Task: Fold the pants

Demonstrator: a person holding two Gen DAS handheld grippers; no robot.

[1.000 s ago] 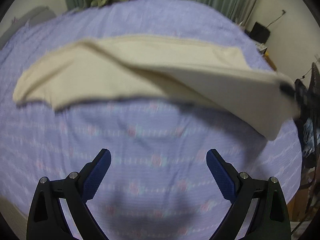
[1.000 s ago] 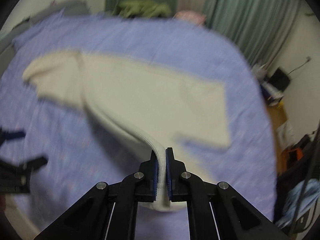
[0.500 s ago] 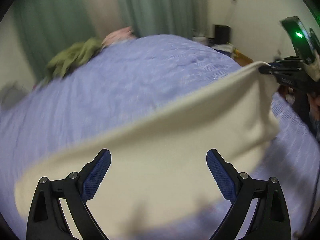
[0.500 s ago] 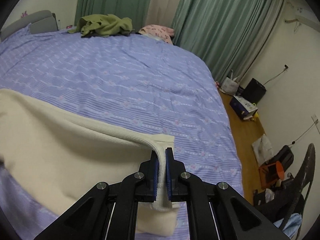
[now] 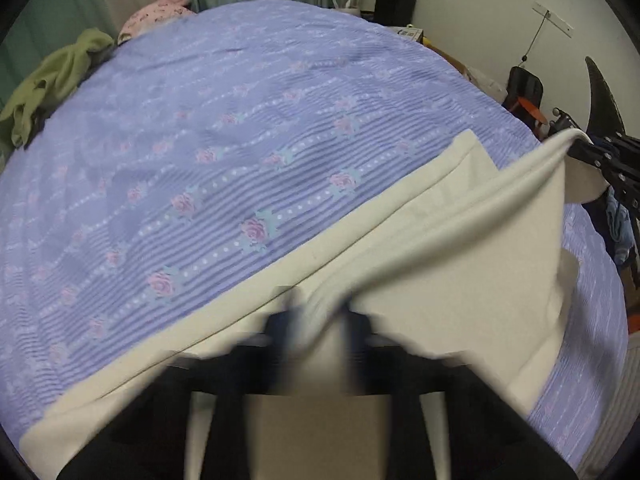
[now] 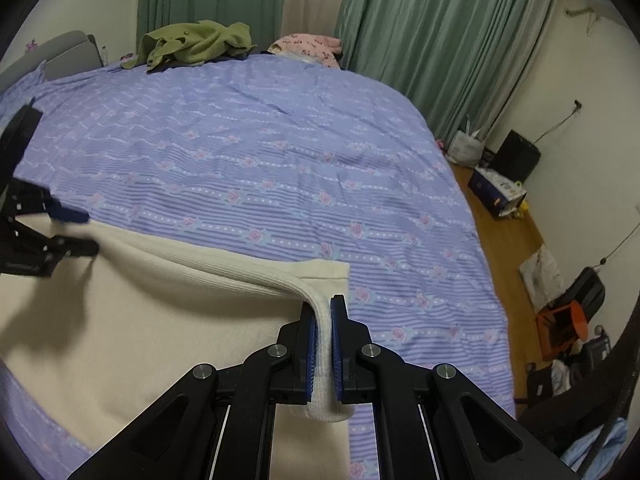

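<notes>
Cream pants [image 6: 120,320] lie on the near part of the lilac flowered bed cover [image 6: 280,140], one layer lifted over another. My right gripper [image 6: 323,320] is shut on a ribbed edge of the pants, which runs up between its blue pads. In the left wrist view the same gripper [image 5: 580,148] holds that corner raised at the right. My left gripper [image 5: 320,316] is blurred with motion; its jaws are closing, with a fold of the pants [image 5: 440,248] bunched between them. From the right wrist view the left gripper [image 6: 80,232] sits at the cloth's far left edge.
A green garment [image 6: 196,42] and a pink one [image 6: 308,46] lie at the bed's far end before green curtains. Right of the bed, on the wooden floor, are a black box [image 6: 516,156], bags and an orange-and-black object [image 6: 568,320].
The left gripper swung across to the pants and its wide jaws came together on a fold. The right gripper carried its held edge over, laying cloth down on the near side of the bed.
</notes>
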